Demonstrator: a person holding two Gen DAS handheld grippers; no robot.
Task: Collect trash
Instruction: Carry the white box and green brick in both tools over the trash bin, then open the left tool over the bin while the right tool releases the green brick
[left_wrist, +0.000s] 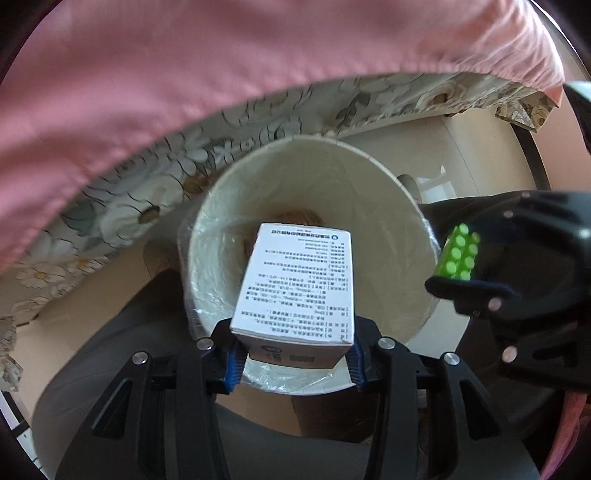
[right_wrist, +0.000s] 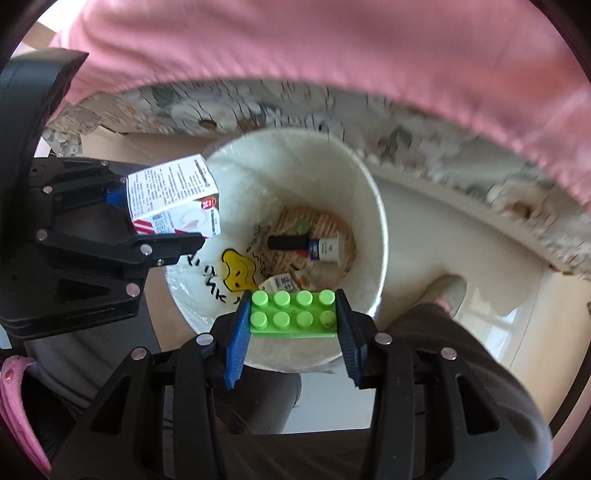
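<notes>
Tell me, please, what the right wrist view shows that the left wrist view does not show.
Only the right wrist view shows the bin's bottom: a black tube with a white cap, a yellow smiley sticker and paper scraps, plus the box's red-striped side. Only the left wrist view shows the box's large printed face head-on, which hides most of the bottom. Both show the white bin, the white box clamped in the left gripper, and the green brick clamped in the right gripper, both held over the opening.

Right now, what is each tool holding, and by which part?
Left tool grips the white medicine box by its near end's sides. Right tool grips the green building brick by its two short ends.
</notes>
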